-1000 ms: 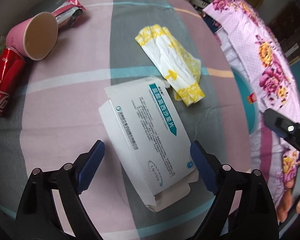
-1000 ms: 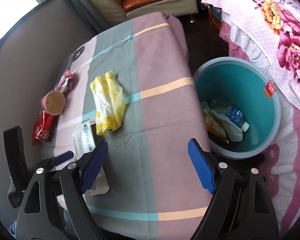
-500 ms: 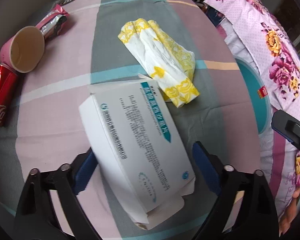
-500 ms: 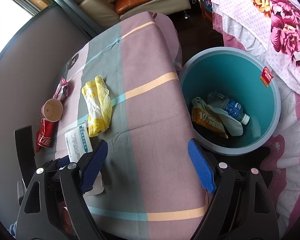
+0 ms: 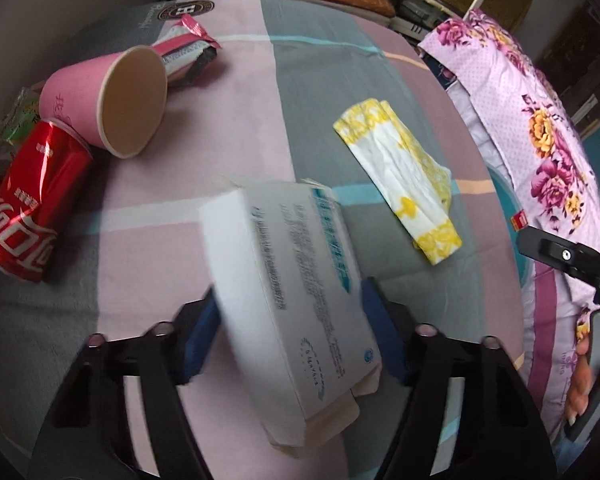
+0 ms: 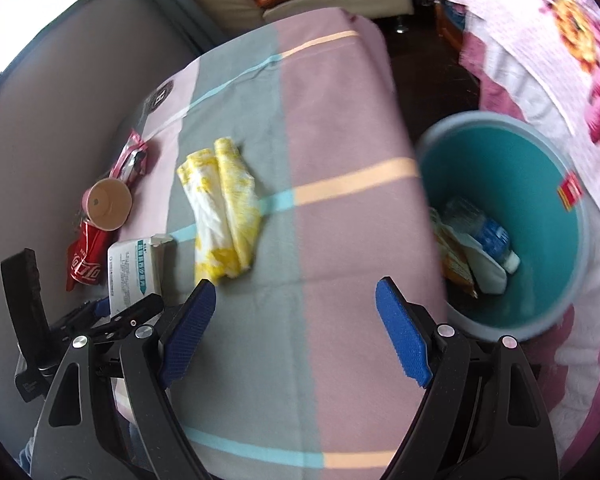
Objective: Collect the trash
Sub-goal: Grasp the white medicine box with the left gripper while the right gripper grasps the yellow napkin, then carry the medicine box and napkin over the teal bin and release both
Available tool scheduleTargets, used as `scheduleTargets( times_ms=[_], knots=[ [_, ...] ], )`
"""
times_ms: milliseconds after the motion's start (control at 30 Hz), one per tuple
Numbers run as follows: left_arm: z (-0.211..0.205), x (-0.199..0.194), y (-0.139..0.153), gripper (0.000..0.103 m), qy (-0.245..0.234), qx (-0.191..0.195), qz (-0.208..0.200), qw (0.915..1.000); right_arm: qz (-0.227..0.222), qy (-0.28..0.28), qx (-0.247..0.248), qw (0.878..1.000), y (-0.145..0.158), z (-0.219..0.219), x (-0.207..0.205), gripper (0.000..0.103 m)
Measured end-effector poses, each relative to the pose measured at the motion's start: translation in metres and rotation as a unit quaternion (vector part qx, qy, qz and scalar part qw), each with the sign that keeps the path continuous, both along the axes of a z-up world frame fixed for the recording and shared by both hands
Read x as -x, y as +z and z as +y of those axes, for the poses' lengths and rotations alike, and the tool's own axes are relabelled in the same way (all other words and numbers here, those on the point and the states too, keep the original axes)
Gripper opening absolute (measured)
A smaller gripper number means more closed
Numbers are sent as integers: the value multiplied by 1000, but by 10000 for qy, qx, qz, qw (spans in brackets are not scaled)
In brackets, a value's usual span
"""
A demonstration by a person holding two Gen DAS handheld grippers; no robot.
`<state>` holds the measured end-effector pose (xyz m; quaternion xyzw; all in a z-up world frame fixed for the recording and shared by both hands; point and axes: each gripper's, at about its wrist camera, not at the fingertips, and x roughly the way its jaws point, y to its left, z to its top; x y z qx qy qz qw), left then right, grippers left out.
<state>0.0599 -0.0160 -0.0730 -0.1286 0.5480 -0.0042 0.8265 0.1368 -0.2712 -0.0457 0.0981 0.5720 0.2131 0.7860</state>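
Note:
A white medicine box (image 5: 284, 248) with teal print stands tilted between the blue pads of my left gripper (image 5: 290, 312). The jaws are closing and both pads press on the box's long sides. The right wrist view shows the same box (image 6: 130, 268) at the table's left edge. My right gripper (image 6: 296, 300) hangs open above the striped cloth with nothing between its pads. To its right stands a teal bin (image 6: 500, 118) on the floor, holding a plastic bottle (image 6: 488, 232) and an orange packet (image 6: 454, 264).
On the cloth lie a yellow-and-white wrapper (image 5: 400, 184), a tipped pink paper cup (image 5: 108, 100), a red cola can (image 5: 32, 208) and a pink foil wrapper (image 5: 188, 46). A floral sheet (image 5: 540, 128) covers the bed on the right. A hand (image 5: 584, 380) holds the other gripper.
The left jaws have closed in from wide apart onto the box, and the box has tipped up from lying flat. The right gripper has drifted left, so the bin now sits further right.

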Motion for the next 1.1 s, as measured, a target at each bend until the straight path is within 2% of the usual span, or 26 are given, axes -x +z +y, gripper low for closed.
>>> scheduleTargets(
  times_ms=[300, 400, 500, 567, 600, 633, 667, 733, 833, 867, 900, 933, 1100],
  knots=[
    [13, 1, -3, 63, -290, 115, -199, 9993, -34, 588, 261, 9979, -13, 67, -30, 78],
    [18, 3, -8, 67, -263, 281, -168, 9991, -42, 736, 418, 9964, -22, 85, -42, 77],
    [21, 5, -9, 68, -244, 349, -184, 9989, -181, 860, 586, 9944, -25, 98, -47, 67],
    [20, 4, -9, 70, -262, 346, -180, 9989, -266, 974, 697, 9925, -26, 103, -46, 53],
    [19, 3, -9, 72, -273, 323, -178, 9989, -361, 1009, 786, 9911, -25, 104, -45, 40],
    [16, 2, -9, 74, -298, 297, -174, 9990, -347, 1062, 803, 9905, -27, 104, -44, 12],
    [13, 2, -9, 75, -317, 224, -172, 9991, -312, 1064, 777, 9908, -28, 102, -43, 6],
    [9, 2, -9, 75, -329, 93, -171, 9993, -340, 984, 723, 9919, -26, 94, -41, 6],
    [3, 3, -5, 59, -365, 71, -194, 9991, -322, 764, 545, 9951, -20, 75, -37, 6],
    [0, 4, -1, 50, -374, 63, -245, 9990, -335, 699, 498, 9957, -17, 68, -35, 6],
    [-2, 5, 1, 32, -387, 60, -284, 9988, -357, 624, 442, 9964, -14, 62, -33, 6],
    [-5, 5, 4, 25, -397, 63, -304, 9987, -369, 576, 399, 9969, -11, 57, -32, 6],
    [-17, 4, 16, 25, -464, 246, -420, 9977, -423, 300, 82, 9986, 3, 24, -19, 6]
  ],
)
